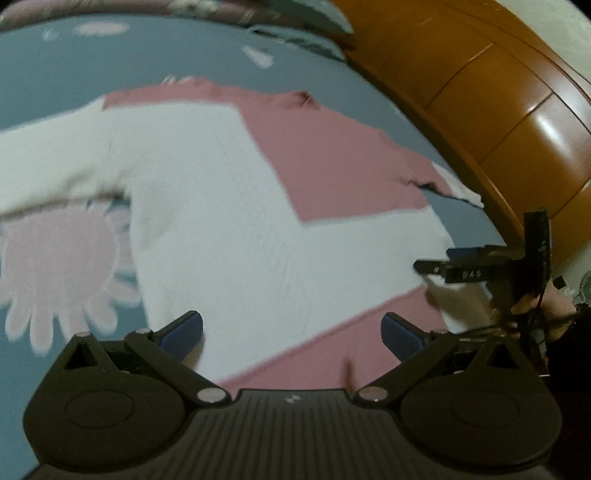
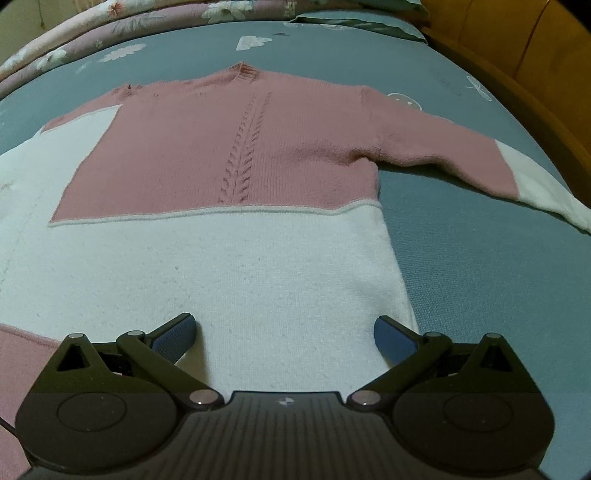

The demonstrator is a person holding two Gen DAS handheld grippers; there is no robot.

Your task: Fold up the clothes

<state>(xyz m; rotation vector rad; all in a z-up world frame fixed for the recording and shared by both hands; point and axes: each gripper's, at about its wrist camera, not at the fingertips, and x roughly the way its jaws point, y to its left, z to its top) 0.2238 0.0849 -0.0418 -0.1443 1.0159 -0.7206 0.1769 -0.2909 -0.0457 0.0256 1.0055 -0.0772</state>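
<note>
A pink and white knit sweater (image 2: 229,155) lies flat on the bed, neck at the far end, one sleeve (image 2: 480,158) stretched out to the right. It also shows in the left wrist view (image 1: 236,206), blurred. My left gripper (image 1: 291,332) is open and empty, just above the sweater's lower part. My right gripper (image 2: 284,338) is open and empty over the white lower band, near its right edge. In the left wrist view the right gripper (image 1: 436,267) appears at the sweater's edge, held by a hand.
The bed has a grey-blue sheet (image 2: 480,266) with pink and white prints. A folded floral quilt (image 2: 110,22) lies at the far end. A wooden headboard (image 1: 480,96) runs along the bed's right side.
</note>
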